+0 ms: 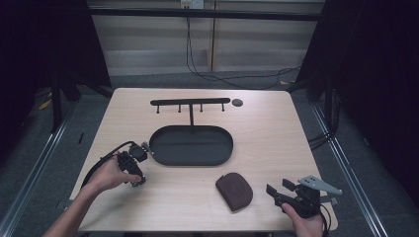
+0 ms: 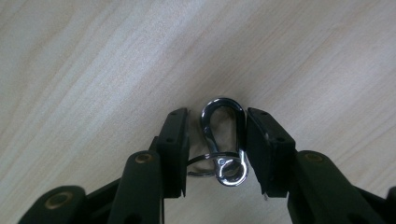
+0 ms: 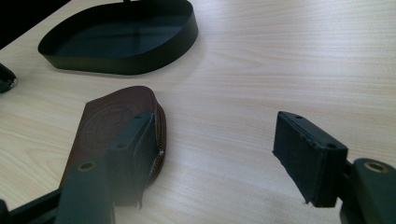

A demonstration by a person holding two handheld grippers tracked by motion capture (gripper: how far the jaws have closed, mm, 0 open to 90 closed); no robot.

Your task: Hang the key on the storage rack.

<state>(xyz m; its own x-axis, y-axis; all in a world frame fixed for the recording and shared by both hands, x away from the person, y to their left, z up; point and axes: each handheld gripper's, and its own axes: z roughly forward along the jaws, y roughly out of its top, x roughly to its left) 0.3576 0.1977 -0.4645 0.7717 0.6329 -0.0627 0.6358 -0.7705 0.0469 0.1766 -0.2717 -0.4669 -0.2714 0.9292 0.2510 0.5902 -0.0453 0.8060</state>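
A silver carabiner clip [image 2: 222, 101] with a thin key ring [image 2: 200, 160] lies flat on the wooden table. My left gripper [image 2: 217, 113] points down over it, one jaw on each side of the clip. The right pad stands almost against the clip and a small gap shows at the left pad. In the high view the left gripper [image 1: 138, 181] is at the table's front left, beside the black oval tray [image 1: 158, 148]. My right gripper [image 1: 277, 186] rests at the front right, open and empty [image 3: 215, 119]. A brown leather pouch [image 1: 234, 191] [image 3: 109, 119] lies just left of it.
The oval tray [image 3: 140, 60] sits mid-table under a black rack with several hooks [image 1: 190, 102]. A small dark disc [image 1: 237, 102] lies by the rack's right end. Cables trail on the floor behind the table. Bare wood shows right of the tray.
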